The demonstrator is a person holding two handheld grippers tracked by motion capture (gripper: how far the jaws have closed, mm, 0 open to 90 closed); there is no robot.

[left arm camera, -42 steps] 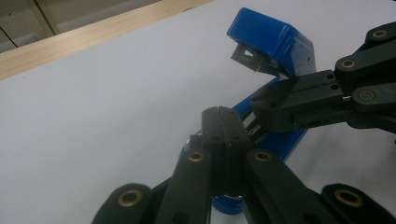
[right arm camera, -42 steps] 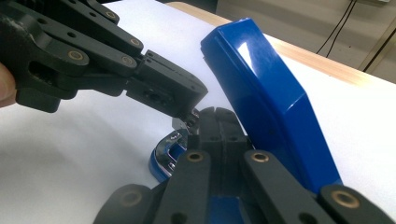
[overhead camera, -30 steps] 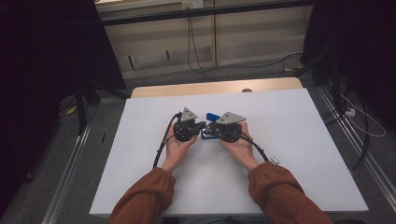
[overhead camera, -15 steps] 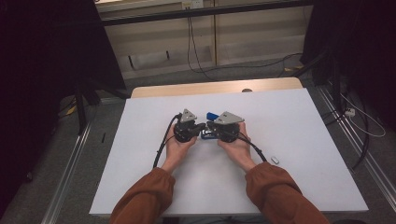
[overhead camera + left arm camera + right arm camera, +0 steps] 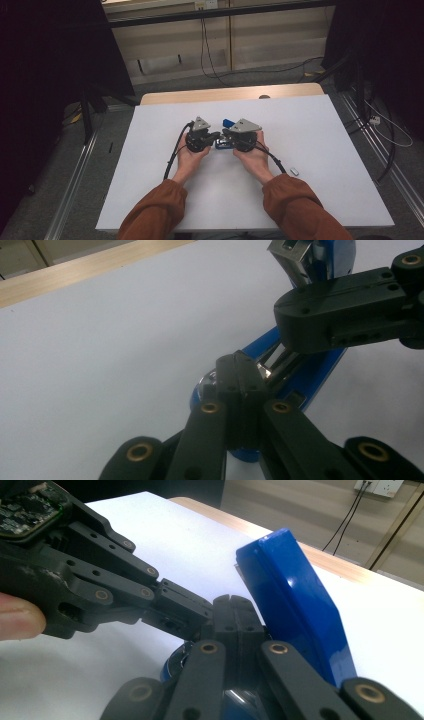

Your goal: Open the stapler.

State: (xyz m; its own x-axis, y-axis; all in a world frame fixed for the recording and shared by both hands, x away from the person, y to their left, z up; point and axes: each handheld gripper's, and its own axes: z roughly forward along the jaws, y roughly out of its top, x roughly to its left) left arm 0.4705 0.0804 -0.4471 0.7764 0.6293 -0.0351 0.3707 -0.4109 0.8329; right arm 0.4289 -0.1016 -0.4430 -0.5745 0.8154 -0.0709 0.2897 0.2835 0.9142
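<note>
Table [image 5: 320,165]: white top, wooden strip along far edge.

Stapler [image 5: 226,123], blue, lying at table centre between both grippers; lid tilting up and open, metal magazine showing [image 5: 292,257].

Left gripper [image 5: 214,136]: being held in left hand [image 5: 189,156], pointing right toward the stapler. Jaws pressing together in left gripper view, tips [image 5: 240,371] touching the stapler's metal channel near the hinge; whether anything is pinched between them — cannot tell.

Right gripper [image 5: 226,134]: being held in right hand [image 5: 254,156], pointing left. Jaws closing flat together [image 5: 232,611], over the stapler base, just beside the raised blue lid [image 5: 295,605]; grasping anything — cannot tell.

Gripper tips meeting, touching or nearly so, over the stapler.

Small silver item [image 5: 294,171] lying on table, right of right forearm; too small to identify.
</note>
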